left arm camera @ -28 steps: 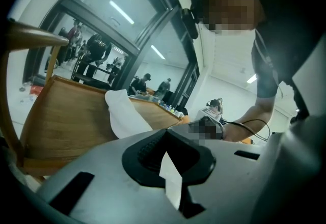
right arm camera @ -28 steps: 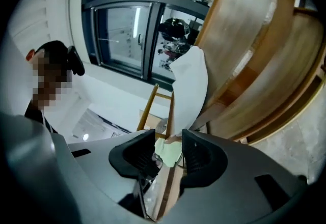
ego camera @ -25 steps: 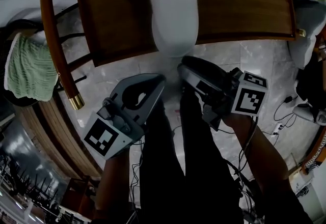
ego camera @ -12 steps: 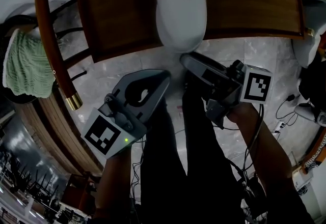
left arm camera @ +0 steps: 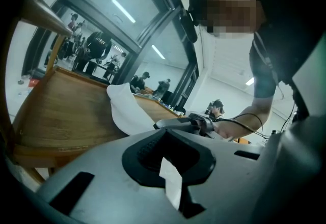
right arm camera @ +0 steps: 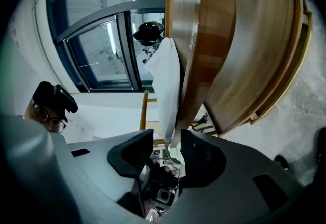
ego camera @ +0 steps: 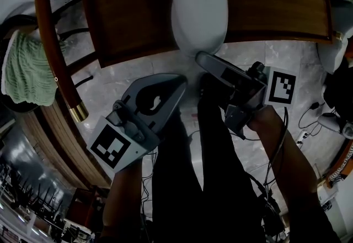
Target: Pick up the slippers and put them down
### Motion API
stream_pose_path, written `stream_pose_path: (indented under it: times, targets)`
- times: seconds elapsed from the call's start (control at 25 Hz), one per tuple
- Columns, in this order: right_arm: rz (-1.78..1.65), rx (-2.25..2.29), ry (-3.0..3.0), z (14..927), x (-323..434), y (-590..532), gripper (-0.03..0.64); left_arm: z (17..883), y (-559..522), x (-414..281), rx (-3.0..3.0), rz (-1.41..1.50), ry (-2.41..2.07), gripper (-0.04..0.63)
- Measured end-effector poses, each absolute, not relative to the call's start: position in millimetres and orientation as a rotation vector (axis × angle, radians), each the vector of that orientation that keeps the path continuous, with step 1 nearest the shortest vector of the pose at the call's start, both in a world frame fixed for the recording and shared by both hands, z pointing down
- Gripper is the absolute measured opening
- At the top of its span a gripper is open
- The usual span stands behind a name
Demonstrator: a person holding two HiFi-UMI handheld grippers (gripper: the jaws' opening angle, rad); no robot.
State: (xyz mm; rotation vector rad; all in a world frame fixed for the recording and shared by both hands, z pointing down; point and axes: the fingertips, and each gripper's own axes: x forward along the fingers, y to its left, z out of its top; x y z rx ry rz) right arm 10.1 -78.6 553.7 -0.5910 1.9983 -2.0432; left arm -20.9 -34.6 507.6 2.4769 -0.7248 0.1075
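A white slipper (ego camera: pixel 199 21) lies on the wooden chair seat (ego camera: pixel 132 10), its rounded end hanging over the seat's front edge. My right gripper (ego camera: pixel 202 62) is rolled onto its side just below that end. In the right gripper view its jaws (right arm camera: pixel 167 139) stand wide apart; the tip of the slipper (right arm camera: pixel 168 80) and the seat's edge (right arm camera: pixel 204 39) sit in line with the gap, and no pad presses on them. My left gripper (ego camera: pixel 175 83) hangs lower left of the slipper, shut and empty. In the left gripper view the slipper (left arm camera: pixel 125 111) lies ahead.
A curved wooden chair rail (ego camera: pixel 52 43) with a brass cap (ego camera: pixel 79 112) runs down the left. A green towel (ego camera: pixel 27 70) hangs further left. The person's dark trouser legs (ego camera: pixel 198 170) stand on the marble floor (ego camera: pixel 276 59), with cables (ego camera: pixel 309 115) at the right.
The right gripper has rolled about its own axis and its jaws have spread wider at the slipper's end. The left gripper has stayed where it was.
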Motion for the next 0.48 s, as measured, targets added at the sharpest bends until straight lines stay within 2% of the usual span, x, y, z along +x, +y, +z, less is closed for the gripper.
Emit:
stream_pose_path:
  times: [0.28,0.48]
  targets:
    - [-2.048,-0.606,1.975,554.3,11.1,-82.7,0.163,506.8,-34.0,-19.4,2.478,0.098,-0.720,0.003]
    - [-2.051,-0.591,1.982,555.8,10.2,-81.1,0.092,507.2,-35.2,-19.3,2.477,0.096,-0.717,0.003]
